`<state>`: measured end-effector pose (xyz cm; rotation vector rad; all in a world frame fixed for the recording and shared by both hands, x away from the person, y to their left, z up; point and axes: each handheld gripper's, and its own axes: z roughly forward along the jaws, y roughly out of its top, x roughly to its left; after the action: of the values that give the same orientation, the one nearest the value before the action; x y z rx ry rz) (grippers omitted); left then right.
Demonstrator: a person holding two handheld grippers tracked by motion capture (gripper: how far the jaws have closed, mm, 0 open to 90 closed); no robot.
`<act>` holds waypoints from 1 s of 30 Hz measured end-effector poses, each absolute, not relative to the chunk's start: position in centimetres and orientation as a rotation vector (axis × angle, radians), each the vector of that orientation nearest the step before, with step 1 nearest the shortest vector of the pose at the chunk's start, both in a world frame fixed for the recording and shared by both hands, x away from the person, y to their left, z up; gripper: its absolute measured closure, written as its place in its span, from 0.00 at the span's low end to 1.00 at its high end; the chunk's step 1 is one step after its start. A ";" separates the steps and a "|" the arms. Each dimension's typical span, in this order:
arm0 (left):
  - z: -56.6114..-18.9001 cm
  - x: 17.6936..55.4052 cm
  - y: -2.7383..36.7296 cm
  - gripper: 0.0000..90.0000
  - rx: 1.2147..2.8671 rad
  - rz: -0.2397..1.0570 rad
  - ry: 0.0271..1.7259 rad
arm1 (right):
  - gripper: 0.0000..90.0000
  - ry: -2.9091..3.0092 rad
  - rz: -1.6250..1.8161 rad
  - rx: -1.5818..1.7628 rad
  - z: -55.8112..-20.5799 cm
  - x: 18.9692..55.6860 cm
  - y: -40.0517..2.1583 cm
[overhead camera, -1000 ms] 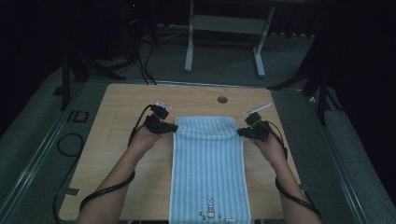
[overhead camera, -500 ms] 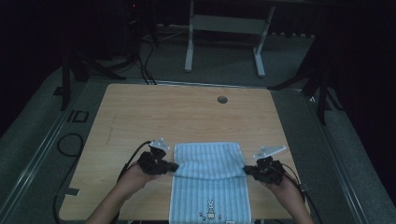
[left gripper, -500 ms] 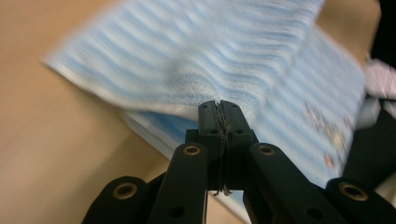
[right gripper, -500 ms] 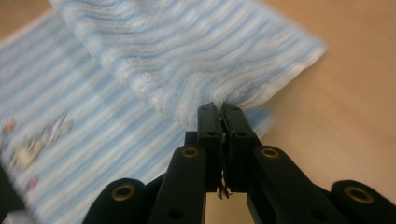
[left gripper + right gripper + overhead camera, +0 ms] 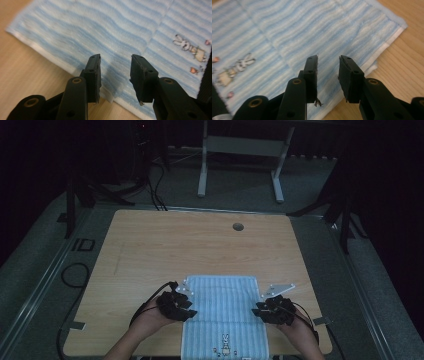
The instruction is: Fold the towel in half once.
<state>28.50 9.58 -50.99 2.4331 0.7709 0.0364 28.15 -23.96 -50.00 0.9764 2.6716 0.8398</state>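
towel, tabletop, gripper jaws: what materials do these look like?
Towel: looks like soft woven cotton terry, matte, with fuzzy blue and white ribs, a stitched white hem and a bunny motif.
Tabletop: pale wood-grain surface, smooth with a low sheen; probably laminate or veneer, and solid wood cannot be ruled out.
Jaws of the left gripper and right gripper: matte black, likely moulded plastic with rubbery pads frayed at the edges.

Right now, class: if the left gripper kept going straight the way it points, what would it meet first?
The left gripper would probably meet the folded blue striped towel, its upper layer lying just beyond the open jaws; depth is hard to judge.
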 end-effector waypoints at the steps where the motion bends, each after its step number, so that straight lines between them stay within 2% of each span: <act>1: -51.4 28.6 9.5 0.67 2.429 0.034 0.783 | 0.76 2.679 0.836 0.981 -50.3 28.2 -23.9; 8: -53.1 29.4 9.1 0.68 2.452 0.010 0.800 | 0.76 2.703 0.723 1.000 -52.8 28.9 -23.7; 20: -53.2 32.6 9.0 0.71 2.429 0.058 0.836 | 0.71 2.697 0.718 1.047 -52.7 31.9 -23.8; 30: -53.2 35.8 8.5 0.71 2.449 0.114 0.842 | 0.71 2.676 0.684 1.091 -52.7 35.7 -23.6</act>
<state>35.81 8.45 -53.17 2.4493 0.8419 0.1140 35.66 -23.61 -52.67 1.0911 2.6759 0.6839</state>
